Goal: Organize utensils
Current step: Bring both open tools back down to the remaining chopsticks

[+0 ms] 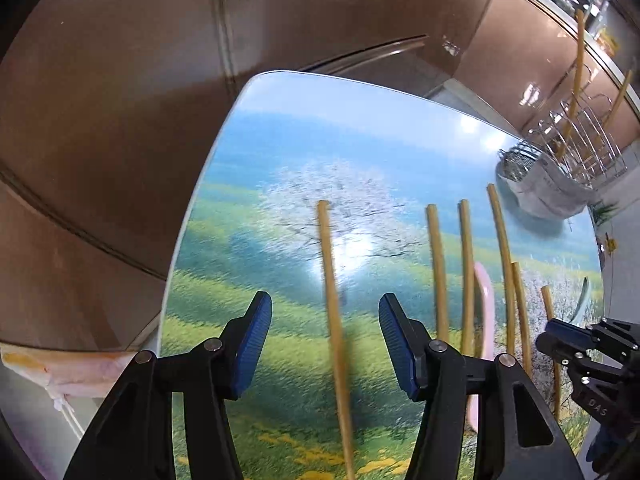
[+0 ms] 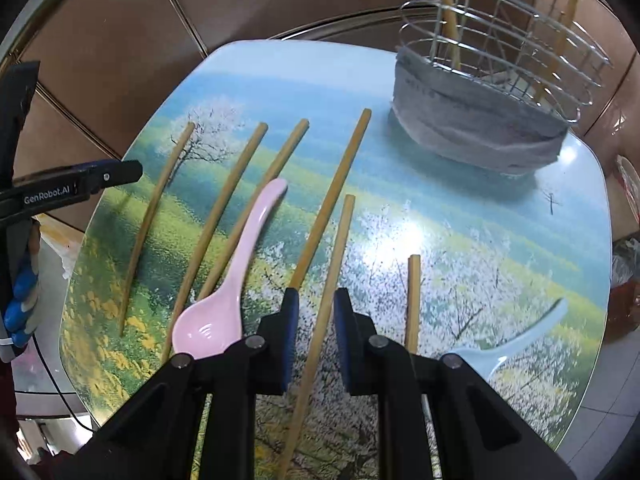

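Several bamboo chopsticks lie on a table (image 2: pixel 480 208) printed with a landscape. My left gripper (image 1: pixel 325 314) is open, its pads on either side of the leftmost chopstick (image 1: pixel 334 312), above it. My right gripper (image 2: pixel 314 312) is open with a narrow gap around another chopstick (image 2: pixel 326 300); its pads do not touch it. A pink spoon (image 2: pixel 236 276) lies left of the right gripper; it also shows in the left wrist view (image 1: pixel 486 304). A light blue spoon (image 2: pixel 516 344) lies to the right. A wire utensil holder (image 2: pixel 492 60) with two chopsticks in it stands at the far right.
A grey cloth (image 2: pixel 472 128) wraps the holder's base. Brown tiled floor (image 1: pixel 120 120) lies beyond the table's left and far edges. The left gripper shows at the left edge of the right wrist view (image 2: pixel 80 184).
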The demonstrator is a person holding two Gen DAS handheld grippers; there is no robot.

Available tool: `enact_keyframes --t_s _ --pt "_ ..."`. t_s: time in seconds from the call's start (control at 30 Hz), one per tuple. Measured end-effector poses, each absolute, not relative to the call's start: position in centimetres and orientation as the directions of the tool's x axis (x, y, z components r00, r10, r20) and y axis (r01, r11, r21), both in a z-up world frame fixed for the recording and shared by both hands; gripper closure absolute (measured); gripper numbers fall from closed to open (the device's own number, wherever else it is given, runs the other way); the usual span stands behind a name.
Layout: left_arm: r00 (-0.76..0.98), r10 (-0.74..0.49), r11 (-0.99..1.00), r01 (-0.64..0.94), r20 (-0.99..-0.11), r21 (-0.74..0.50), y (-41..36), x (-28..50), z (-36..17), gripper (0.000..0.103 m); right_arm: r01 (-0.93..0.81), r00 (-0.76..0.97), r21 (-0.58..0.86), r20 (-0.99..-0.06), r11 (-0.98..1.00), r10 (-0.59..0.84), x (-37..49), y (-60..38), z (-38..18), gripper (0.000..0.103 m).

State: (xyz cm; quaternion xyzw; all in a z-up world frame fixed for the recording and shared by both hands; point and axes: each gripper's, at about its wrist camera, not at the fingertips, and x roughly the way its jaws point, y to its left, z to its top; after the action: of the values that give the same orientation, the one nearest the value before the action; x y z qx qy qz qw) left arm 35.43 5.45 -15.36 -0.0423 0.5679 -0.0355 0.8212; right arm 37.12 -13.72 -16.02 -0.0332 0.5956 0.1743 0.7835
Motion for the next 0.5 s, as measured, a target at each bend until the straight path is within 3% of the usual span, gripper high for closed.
enact_keyframes --t_s 0.5 --pt "0.262 -0.181 0.983 0.054 -0.948 -0.173 0.3 40.5 -16.8 0.056 -0.328 0.184 0.137 -0.961 0.935 0.206 39.6 -12.7 -18.3 0.087"
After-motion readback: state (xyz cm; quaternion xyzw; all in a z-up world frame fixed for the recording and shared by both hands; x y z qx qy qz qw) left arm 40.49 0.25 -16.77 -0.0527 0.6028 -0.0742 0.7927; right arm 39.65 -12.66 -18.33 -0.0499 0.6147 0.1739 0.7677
